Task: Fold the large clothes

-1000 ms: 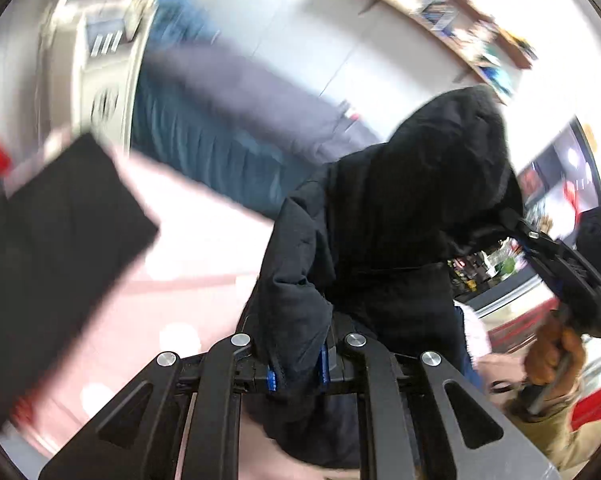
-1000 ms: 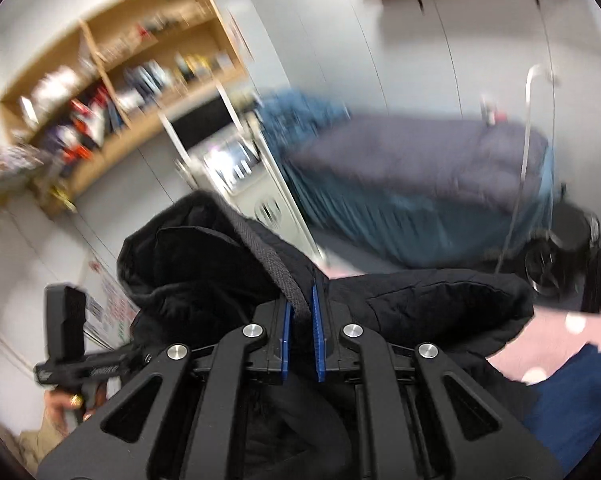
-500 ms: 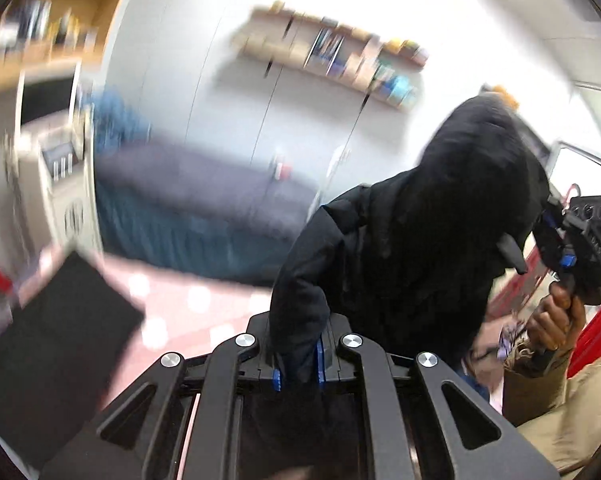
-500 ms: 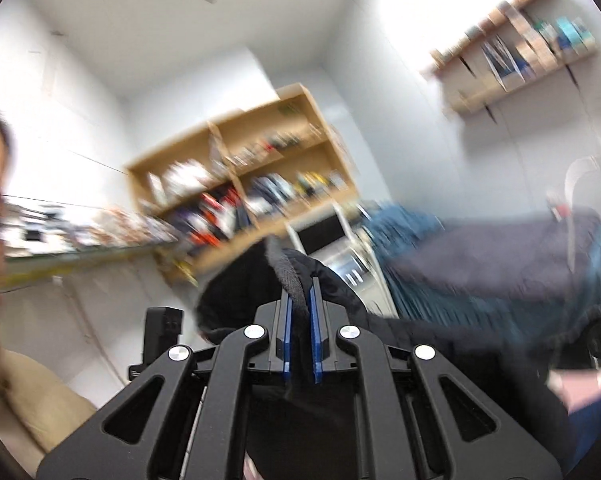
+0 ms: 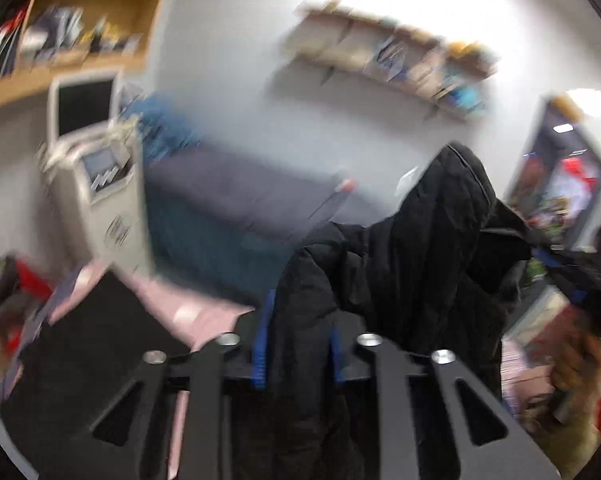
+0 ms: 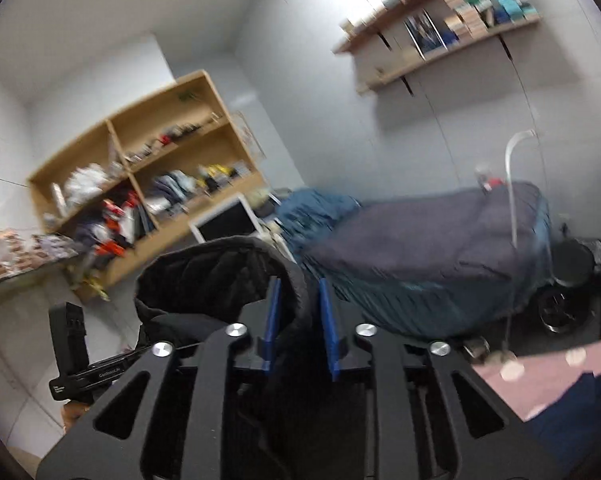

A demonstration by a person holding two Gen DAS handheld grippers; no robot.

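Both grippers, left (image 5: 296,344) and right (image 6: 298,326), are opening their jaws, the black jacket (image 5: 412,264) hanging loose between the blue pads

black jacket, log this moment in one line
item: black jacket | left gripper: jaws opening, fabric between | right gripper: jaws opening, fabric between | below: pink cloth

My left view was smeared with motion blur; the wall shelf (image 5: 388,60) was streaked and the white wall around it glared, nearly blown out. My right view was sharper, its wall shelf (image 6: 440,36) readable under even, cool room light. Both pictures curved and darkened at their round edges.
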